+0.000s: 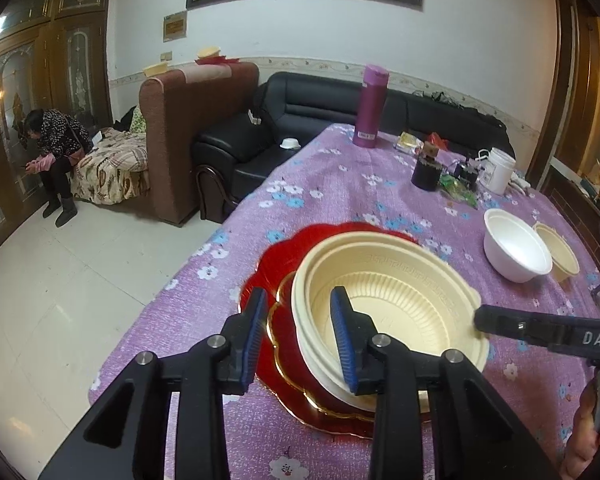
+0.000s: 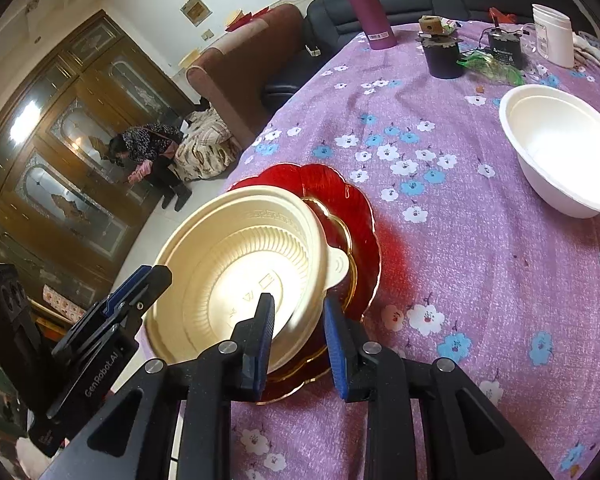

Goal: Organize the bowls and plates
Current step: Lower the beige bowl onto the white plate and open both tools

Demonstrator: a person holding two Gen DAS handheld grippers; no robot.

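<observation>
Here we are at the table with the purple flowered cloth [image 1: 340,184], and the cream bowl [image 1: 400,300] sits on the red plate [image 1: 284,252] with the gold edge, close to the near-left corner of the table. It looks like two cream bowls nested, one rim showing under the other. The left gripper [image 1: 299,296] straddles the bowl's near rim, one blue pad inside and one outside; red plate shows between the outer pad and the bowl wall, so these tongs stand narrow but loose, gripping nothing. The right gripper [image 2: 297,300] comes in at the opposite rim, just beside the little tab handle, one pad over the inside and one outside. Its tongs are narrow about the rim, though whether they pinch it I cannot tell. Farther right, well apart, a white bowl [image 1: 516,248] stands beside another cream bowl [image 1: 560,252]. A purple flask [image 1: 371,108] stands upright at the far edge. Across the room a person [image 1: 56,148] sits bent forward.
</observation>
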